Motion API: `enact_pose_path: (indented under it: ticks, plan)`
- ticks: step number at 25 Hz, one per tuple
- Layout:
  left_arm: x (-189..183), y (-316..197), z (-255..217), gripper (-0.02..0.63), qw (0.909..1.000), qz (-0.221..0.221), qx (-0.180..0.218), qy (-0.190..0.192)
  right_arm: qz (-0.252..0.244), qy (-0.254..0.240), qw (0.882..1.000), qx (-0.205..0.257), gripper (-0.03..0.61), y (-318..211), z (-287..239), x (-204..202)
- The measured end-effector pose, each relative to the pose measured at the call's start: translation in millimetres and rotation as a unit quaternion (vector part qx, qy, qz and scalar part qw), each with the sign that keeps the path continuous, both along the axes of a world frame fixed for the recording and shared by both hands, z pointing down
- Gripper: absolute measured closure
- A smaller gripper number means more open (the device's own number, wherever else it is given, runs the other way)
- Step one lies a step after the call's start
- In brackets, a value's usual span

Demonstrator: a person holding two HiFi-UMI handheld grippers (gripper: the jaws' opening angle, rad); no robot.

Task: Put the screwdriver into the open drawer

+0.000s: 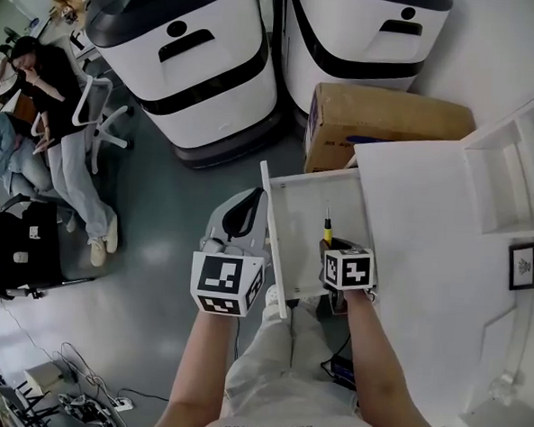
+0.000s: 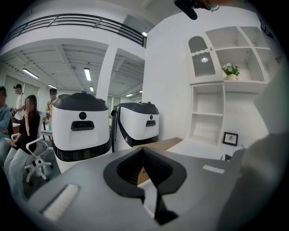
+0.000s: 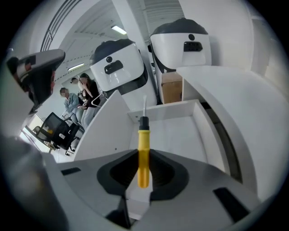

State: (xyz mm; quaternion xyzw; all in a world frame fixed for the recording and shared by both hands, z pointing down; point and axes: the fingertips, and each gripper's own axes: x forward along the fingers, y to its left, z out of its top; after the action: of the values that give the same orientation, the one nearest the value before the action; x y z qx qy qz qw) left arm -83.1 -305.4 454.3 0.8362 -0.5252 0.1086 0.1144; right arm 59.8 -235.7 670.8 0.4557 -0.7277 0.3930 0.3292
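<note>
My R tool (image 3: 142, 168) is clamped on the yellow-handled screwdriver (image 3: 143, 149), shaft pointing fwd past the tips, w/ the open white drawer (image 3: 180, 131) right below. L tool (image 2: 143, 158) is clenched on nothing, just outside the drawer front.

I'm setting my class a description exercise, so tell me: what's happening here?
A person works with two tools. The right hand-held gripper is shut on a yellow screwdriver, holding it tip-forward over the open white drawer, not yet released. The left hand-held gripper is shut and empty, beside the drawer's outer wall.
</note>
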Motion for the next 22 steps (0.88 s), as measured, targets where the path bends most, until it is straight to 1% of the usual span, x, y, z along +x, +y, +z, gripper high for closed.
enact_pose_path:
  ticks: [8, 14, 22]
  plan:
    - [-1.0, -5.5, 11.0, 0.604, 0.9999, 0.001, -0.01, -0.002, 0.013, 0.015, 0.998, -0.063, 0.502, 6.6, 40.9, 1.0]
    - [0.3, -8.3, 20.3, 0.604, 0.9998, 0.002, -0.019, 0.002, 0.014, 0.029, 0.995, -0.094, 0.502, 7.7, 66.0, 1.4]
    - [-1.2, -12.5, 28.1, 0.604, 0.9997, 0.002, -0.024, -0.004, 0.014, 0.049, 0.988, -0.143, 0.502, 17.3, 100.3, -2.7]
